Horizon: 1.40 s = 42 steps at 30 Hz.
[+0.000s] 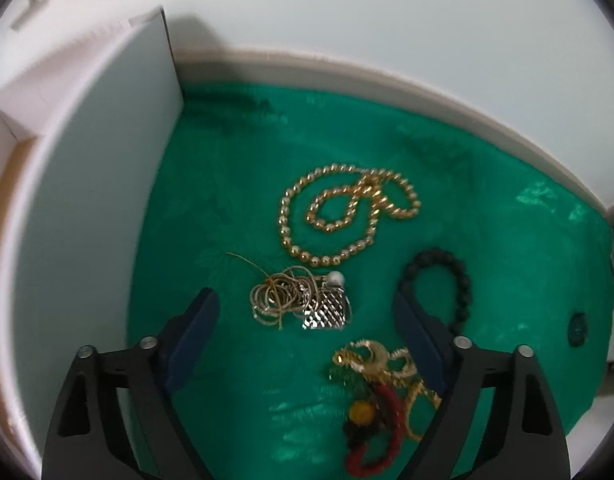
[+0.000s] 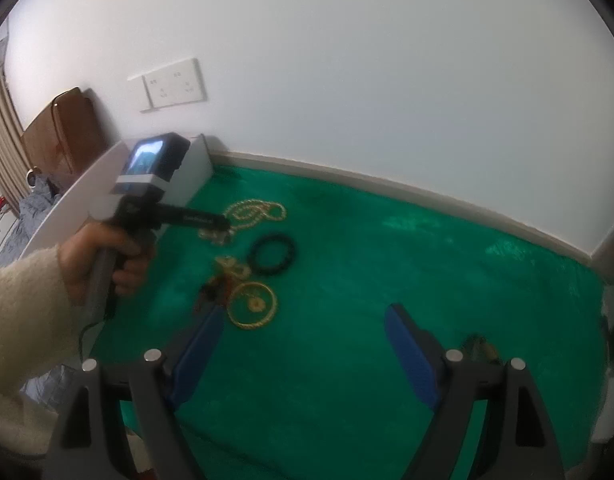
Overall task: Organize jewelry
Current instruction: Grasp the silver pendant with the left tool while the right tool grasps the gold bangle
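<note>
Jewelry lies on a green cloth (image 1: 487, 240). A gold bead necklace (image 1: 347, 216) lies furthest off, also in the right wrist view (image 2: 259, 212). A tangled thin chain with a silver mesh pendant (image 1: 307, 304) lies between the open fingers of my left gripper (image 1: 307, 316), which hovers just above it. A black bead bracelet (image 1: 447, 280) (image 2: 272, 254) lies to the right. A gold, red and green cluster (image 1: 375, 388) lies near the right finger. A gold hoop necklace (image 2: 253, 306) lies by the left finger of my right gripper (image 2: 303, 340), which is open and empty above the cloth.
A white box (image 1: 87, 168) stands at the cloth's left edge, also in the right wrist view (image 2: 195, 168). A white wall (image 2: 347, 80) runs behind the cloth. A small dark green object (image 1: 578, 328) lies at the cloth's right. The person's hand (image 2: 99, 260) holds the left gripper.
</note>
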### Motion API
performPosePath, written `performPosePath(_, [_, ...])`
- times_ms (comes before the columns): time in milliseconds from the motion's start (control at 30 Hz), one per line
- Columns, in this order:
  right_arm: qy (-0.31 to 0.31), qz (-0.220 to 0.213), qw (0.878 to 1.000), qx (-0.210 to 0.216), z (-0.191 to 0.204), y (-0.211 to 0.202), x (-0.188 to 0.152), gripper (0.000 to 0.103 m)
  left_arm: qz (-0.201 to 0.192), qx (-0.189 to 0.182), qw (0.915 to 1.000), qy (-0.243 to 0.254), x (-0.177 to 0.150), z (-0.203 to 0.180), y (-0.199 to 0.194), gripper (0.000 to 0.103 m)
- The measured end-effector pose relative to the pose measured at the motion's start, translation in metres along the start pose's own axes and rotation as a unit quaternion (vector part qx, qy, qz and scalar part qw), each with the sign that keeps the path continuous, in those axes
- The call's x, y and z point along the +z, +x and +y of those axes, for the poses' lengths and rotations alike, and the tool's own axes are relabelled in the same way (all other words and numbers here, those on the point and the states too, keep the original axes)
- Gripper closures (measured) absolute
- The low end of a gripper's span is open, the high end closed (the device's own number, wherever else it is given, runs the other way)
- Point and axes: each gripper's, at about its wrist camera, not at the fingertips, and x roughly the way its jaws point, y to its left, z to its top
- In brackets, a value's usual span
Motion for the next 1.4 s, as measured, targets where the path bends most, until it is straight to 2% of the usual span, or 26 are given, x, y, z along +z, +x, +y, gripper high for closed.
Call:
performPosePath(167, [0.009,0.000,1.000,-0.012,-0.011,-0.003,-0.001,0.018,0.018,0.011,0.9995,0.022,-0.004,-0.008,0.018,0.034])
performPosePath(267, [0.013,0.002,1.000,-0.013,-0.013,-0.003,-0.002,0.018,0.000,0.027,0.9989,0.038,-0.005,-0.013,0.016,0.053])
performPosePath(367, [0.016,0.004,1.000,-0.009,-0.013,0.000,0.000,0.018,-0.011,0.019,0.9990,0.040,-0.007,-0.013,0.010,0.058])
performPosePath(467, [0.023,0.010,1.000,0.007,-0.013,0.005,0.001,0.018,-0.030,0.026,0.9983,0.042,-0.011,-0.012,-0.007,0.071])
performPosePath(600, [0.043,0.056,0.996,0.057,-0.020,0.038,-0.003,0.018,-0.038,0.016,0.9988,0.029,-0.020,-0.003,-0.028,0.071])
performPosePath(733, [0.034,0.105,0.990,0.086,-0.015,0.080,-0.006,0.018,-0.039,0.011,0.9992,0.005,-0.032,0.010,-0.045,0.072])
performPosePath(833, [0.032,0.111,0.987,0.113,-0.010,0.101,-0.004,0.020,-0.048,0.002,0.9988,-0.011,-0.029,0.019,-0.055,0.072])
performPosePath(900, [0.023,0.122,0.985,0.121,-0.003,0.122,-0.001,0.030,-0.056,-0.002,0.9983,-0.018,-0.037,0.024,-0.071,0.072])
performPosePath(967, [0.012,0.134,0.983,0.126,0.005,0.143,0.001,0.047,-0.061,-0.007,0.9977,-0.028,-0.045,0.027,-0.083,0.072])
performPosePath(1067, [-0.016,0.139,0.983,0.122,0.020,0.165,0.004,0.059,-0.066,-0.013,0.9971,-0.037,-0.056,0.029,-0.096,0.072])
performPosePath(1133, [-0.031,0.144,0.983,0.112,0.027,0.176,0.005,0.064,-0.068,-0.012,0.9969,-0.038,-0.062,0.029,-0.101,0.072])
performPosePath(1200, [-0.054,0.153,0.983,0.084,0.035,0.188,0.004,0.068,-0.071,-0.003,0.9968,-0.036,-0.069,0.028,-0.106,0.072])
performPosePath(1233, [-0.061,0.159,0.982,0.078,0.039,0.192,0.002,0.073,-0.071,-0.002,0.9968,-0.036,-0.071,0.028,-0.108,0.072])
performPosePath(1333, [-0.077,0.178,0.978,0.073,0.044,0.198,-0.004,0.079,-0.066,0.006,0.9973,-0.033,-0.078,0.028,-0.111,0.072])
performPosePath(1400, [-0.086,0.171,0.979,0.070,0.047,0.197,-0.005,0.081,-0.063,0.007,0.9975,-0.030,-0.082,0.028,-0.111,0.072])
